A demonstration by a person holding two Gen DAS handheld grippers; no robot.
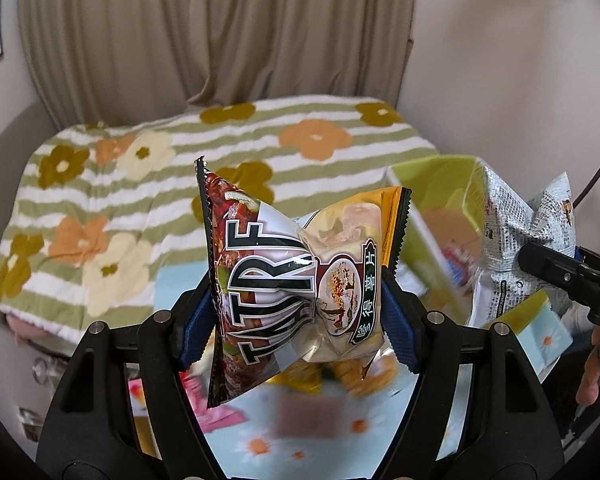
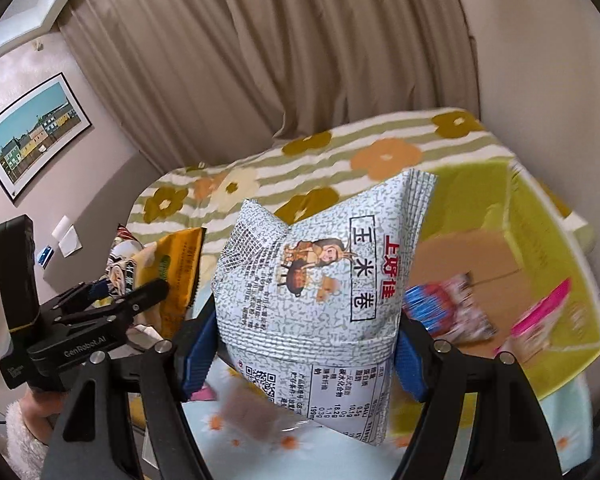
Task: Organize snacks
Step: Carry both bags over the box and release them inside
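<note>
My left gripper (image 1: 300, 316) is shut on a brown and gold chip bag (image 1: 292, 280) and holds it up above the table. My right gripper (image 2: 300, 356) is shut on a white corn-roll snack bag (image 2: 320, 292), also lifted. In the left wrist view the white bag (image 1: 512, 248) and the right gripper (image 1: 560, 272) show at the right, beside a green cardboard box (image 1: 440, 184). In the right wrist view the box (image 2: 540, 216) lies open to the right, with a blue-red packet (image 2: 448, 308) and a pink packet (image 2: 540, 316) inside. The left gripper (image 2: 140, 296) and its chip bag (image 2: 172, 264) show at the left.
A light blue tablecloth with daisies (image 1: 300, 440) covers the table below. More snacks lie on it, a pink packet (image 1: 216, 412) and a yellow one (image 1: 356, 376). A bed with a striped floral blanket (image 1: 140, 168) stands behind, with curtains beyond.
</note>
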